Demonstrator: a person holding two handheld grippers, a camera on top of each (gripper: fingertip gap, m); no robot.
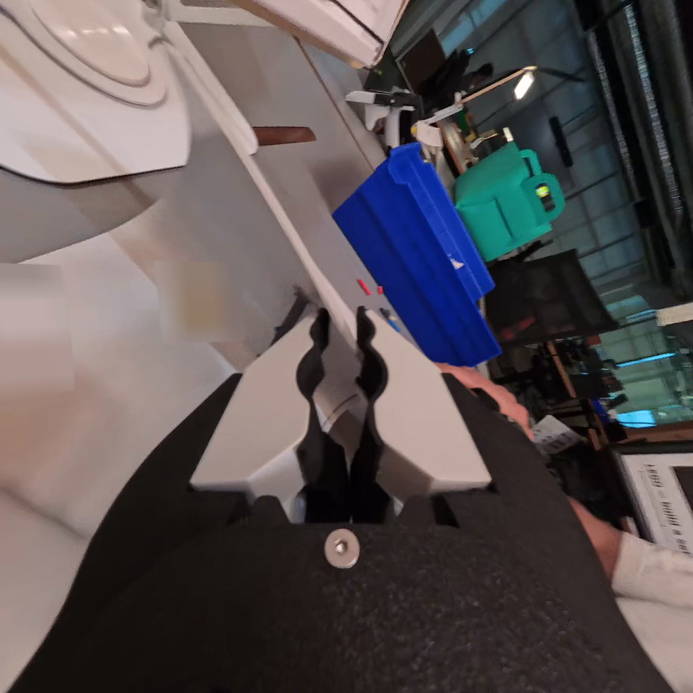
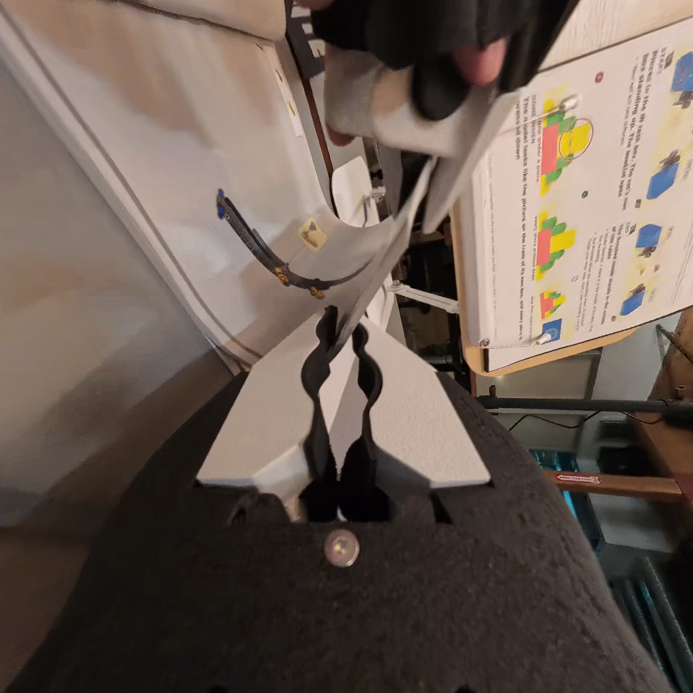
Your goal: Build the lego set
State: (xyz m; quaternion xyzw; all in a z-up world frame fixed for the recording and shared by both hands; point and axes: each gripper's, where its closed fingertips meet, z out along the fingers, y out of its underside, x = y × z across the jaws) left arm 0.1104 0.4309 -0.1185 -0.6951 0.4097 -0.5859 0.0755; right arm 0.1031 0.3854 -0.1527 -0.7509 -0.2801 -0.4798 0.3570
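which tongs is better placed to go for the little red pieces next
Left, probably. The red pieces lie just beyond the left tongs, beside the blue bin; the right tongs have a paper page between their tips.

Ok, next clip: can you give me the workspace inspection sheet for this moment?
Surface: grey tabletop, blurred by motion.
Job's things: white booklet, lifted and bent; blue bin; small red pieces beside it.
Clutter: green bin beyond the blue one.
Grippers: left gripper and right gripper both have fingers pinched on the booklet; a gloved hand holds the left one.
Cables: black cable off to the side.
Surroundings: illustrated instruction sheet clipped to a wooden board; dim workshop behind.
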